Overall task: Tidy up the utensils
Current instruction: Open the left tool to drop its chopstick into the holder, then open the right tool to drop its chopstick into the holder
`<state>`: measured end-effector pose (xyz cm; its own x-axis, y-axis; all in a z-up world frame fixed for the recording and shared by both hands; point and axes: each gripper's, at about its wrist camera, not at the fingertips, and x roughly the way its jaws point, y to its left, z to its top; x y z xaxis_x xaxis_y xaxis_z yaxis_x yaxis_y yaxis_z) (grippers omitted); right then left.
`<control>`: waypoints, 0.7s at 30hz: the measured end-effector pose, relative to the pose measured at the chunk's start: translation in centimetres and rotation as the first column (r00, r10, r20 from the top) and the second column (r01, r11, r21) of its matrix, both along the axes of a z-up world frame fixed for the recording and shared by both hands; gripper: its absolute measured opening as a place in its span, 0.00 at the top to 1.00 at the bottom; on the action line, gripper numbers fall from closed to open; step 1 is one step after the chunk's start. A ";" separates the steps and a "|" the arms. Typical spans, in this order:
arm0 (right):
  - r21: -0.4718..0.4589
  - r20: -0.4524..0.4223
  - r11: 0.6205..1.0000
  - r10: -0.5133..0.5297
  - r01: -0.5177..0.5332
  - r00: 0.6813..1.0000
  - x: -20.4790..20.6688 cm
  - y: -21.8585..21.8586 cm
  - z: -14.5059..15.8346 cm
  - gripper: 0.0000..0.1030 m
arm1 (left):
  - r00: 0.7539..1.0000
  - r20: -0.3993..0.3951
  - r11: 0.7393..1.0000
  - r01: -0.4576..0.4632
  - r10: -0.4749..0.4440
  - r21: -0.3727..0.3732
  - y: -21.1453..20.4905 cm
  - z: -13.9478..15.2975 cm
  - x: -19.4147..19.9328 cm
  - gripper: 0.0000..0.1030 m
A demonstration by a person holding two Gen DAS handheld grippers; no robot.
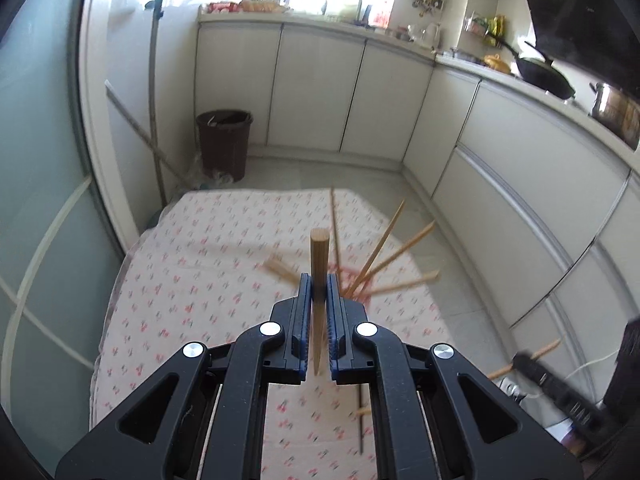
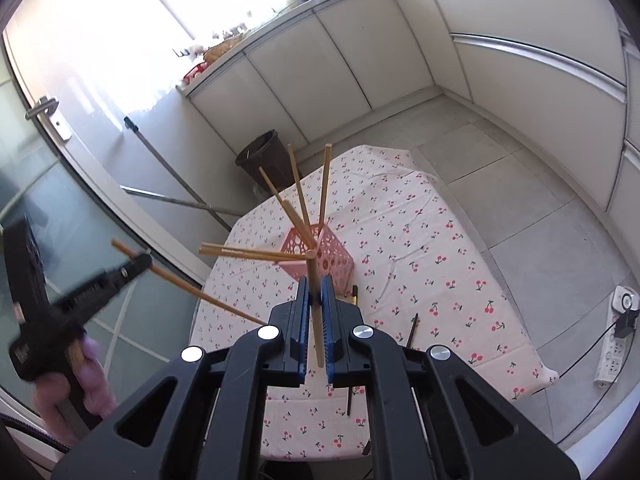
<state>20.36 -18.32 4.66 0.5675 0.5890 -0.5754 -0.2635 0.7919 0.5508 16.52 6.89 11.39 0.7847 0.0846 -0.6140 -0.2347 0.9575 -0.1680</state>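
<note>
My left gripper is shut on a wooden chopstick that stands up between the jaws, above the cherry-print table. My right gripper is shut on another wooden chopstick, just above a pink perforated holder that has several chopsticks fanning out of it. In the left wrist view the holder is mostly hidden behind the jaws, with blurred chopsticks spreading from it. The left gripper with its chopstick shows at the left of the right wrist view. The right gripper shows at lower right of the left wrist view.
Dark thin utensils lie on the cloth near the front, one also in the left wrist view. A brown bin and a mop handle stand beyond the table. Cabinets run along the right; a power strip lies on the floor.
</note>
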 end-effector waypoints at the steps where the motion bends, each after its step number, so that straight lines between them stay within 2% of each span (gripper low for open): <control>1: 0.007 -0.003 1.000 -0.005 0.005 1.000 0.1 -0.3 0.0 0.94 | 1.000 0.021 1.000 0.000 0.000 0.003 -0.2 1.1 0.7 0.93; 5: 0.022 -0.021 1.000 -0.014 0.014 1.000 0.7 -1.3 -0.1 0.94 | 0.998 0.066 1.000 -0.014 0.013 0.017 -1.1 4.1 3.4 0.93; 9: 0.036 -0.039 0.999 -0.019 0.021 0.999 1.0 -2.1 -0.2 0.94 | 0.997 0.077 0.999 -0.036 0.033 0.039 -1.6 4.9 5.8 0.93; 13: 0.037 -0.030 0.999 -0.023 0.024 0.999 1.1 -2.4 -0.1 0.94 | 0.995 0.076 0.997 -0.061 0.058 0.043 -1.6 4.4 8.4 0.92; 15: 0.033 -0.026 0.999 -0.022 0.023 0.999 1.1 -2.4 -0.1 0.94 | 0.998 0.028 0.997 -0.056 0.054 0.047 -1.5 3.3 10.2 0.91; 16: 0.031 -0.028 0.999 -0.022 0.023 0.999 1.1 -2.4 -0.2 0.94 | 0.998 0.010 0.997 -0.062 0.061 0.048 -1.2 2.9 10.5 0.89; 17: 0.032 -0.031 0.999 -0.022 0.023 0.999 1.0 -2.4 -0.2 0.94 | 0.997 -0.008 0.997 -0.071 0.071 0.030 -0.9 2.4 10.7 0.82; 19: 0.037 -0.030 0.999 -0.020 0.021 0.999 1.0 -2.4 -0.2 0.94 | 0.997 -0.003 0.997 -0.073 0.073 -0.014 0.0 2.0 10.1 0.73; 21: 0.035 -0.020 0.999 -0.020 0.020 1.000 0.8 -2.5 0.1 0.94 | 0.996 0.010 0.996 -0.089 0.089 -0.017 0.6 1.9 8.7 0.69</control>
